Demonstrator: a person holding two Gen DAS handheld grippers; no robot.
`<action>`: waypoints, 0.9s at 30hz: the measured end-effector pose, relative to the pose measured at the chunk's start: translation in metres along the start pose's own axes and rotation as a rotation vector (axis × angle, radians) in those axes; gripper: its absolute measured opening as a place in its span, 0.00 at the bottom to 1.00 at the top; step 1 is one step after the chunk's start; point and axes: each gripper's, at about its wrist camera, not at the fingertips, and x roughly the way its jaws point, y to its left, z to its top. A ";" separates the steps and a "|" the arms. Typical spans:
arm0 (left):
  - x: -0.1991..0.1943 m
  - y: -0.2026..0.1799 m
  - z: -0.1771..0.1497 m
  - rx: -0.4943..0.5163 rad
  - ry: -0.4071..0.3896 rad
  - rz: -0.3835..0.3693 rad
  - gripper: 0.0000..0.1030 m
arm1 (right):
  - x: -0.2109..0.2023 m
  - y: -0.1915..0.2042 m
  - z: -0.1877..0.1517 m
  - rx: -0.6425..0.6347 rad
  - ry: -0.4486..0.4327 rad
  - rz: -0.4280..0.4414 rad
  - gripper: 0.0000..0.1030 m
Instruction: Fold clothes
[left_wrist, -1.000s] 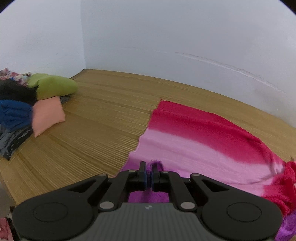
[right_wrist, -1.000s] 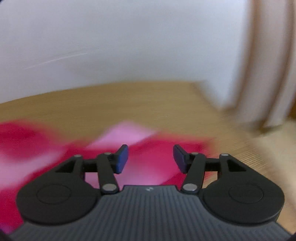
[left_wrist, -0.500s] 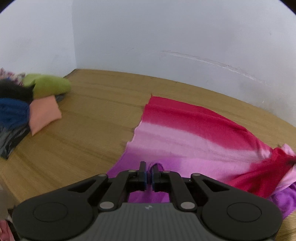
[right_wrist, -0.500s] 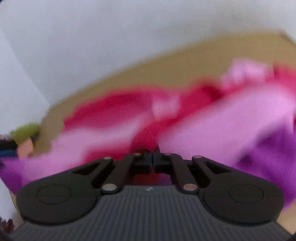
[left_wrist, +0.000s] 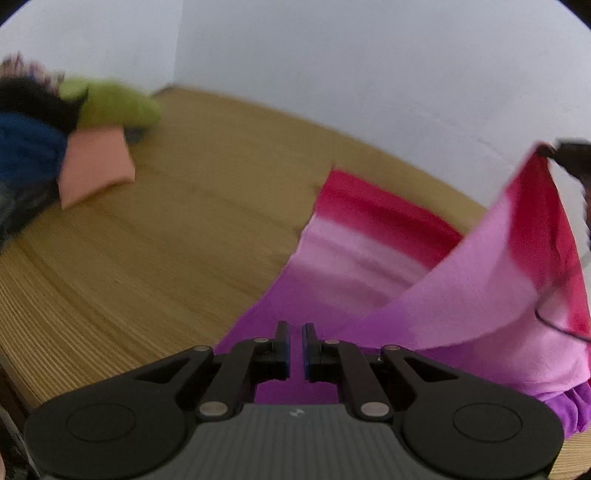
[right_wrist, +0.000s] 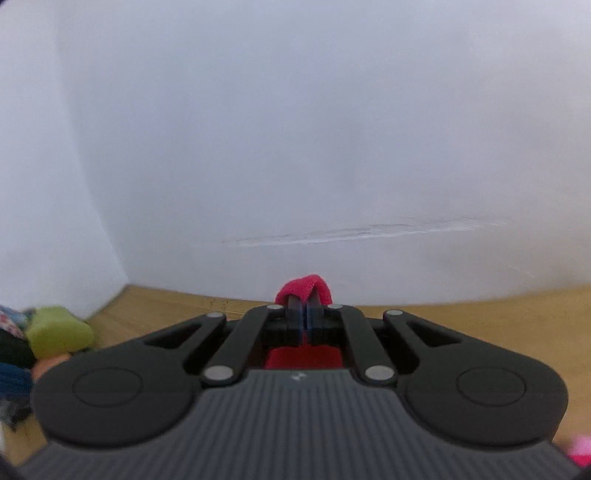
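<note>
The right gripper (right_wrist: 303, 314) is clamped on a red corner of the pink-and-red garment (left_wrist: 369, 251), lifted at 3 o'clock. The left gripper (left_wrist: 294, 347), nearly closed, pinches its purple edge at 6 o'clock over the wooden table (left_wrist: 166, 236)

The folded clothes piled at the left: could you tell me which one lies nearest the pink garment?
The peach piece: it juts out from the pile toward the garment.

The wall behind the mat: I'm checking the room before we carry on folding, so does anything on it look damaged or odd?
Yes. A long pale scuff runs nearly level across the white wall, low down, just above the woven mat. It reads as a scrape or a crack in the paint; the blur hides which.
</note>
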 end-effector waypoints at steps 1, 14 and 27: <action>0.009 0.007 0.000 -0.020 0.021 0.003 0.07 | 0.027 0.013 0.002 -0.019 0.026 -0.006 0.04; 0.064 0.044 -0.012 0.126 0.194 -0.171 0.39 | 0.162 0.157 -0.099 -0.252 0.305 -0.155 0.39; 0.074 0.016 -0.037 0.211 0.217 -0.157 0.57 | -0.067 0.137 -0.193 -0.077 0.468 0.129 0.53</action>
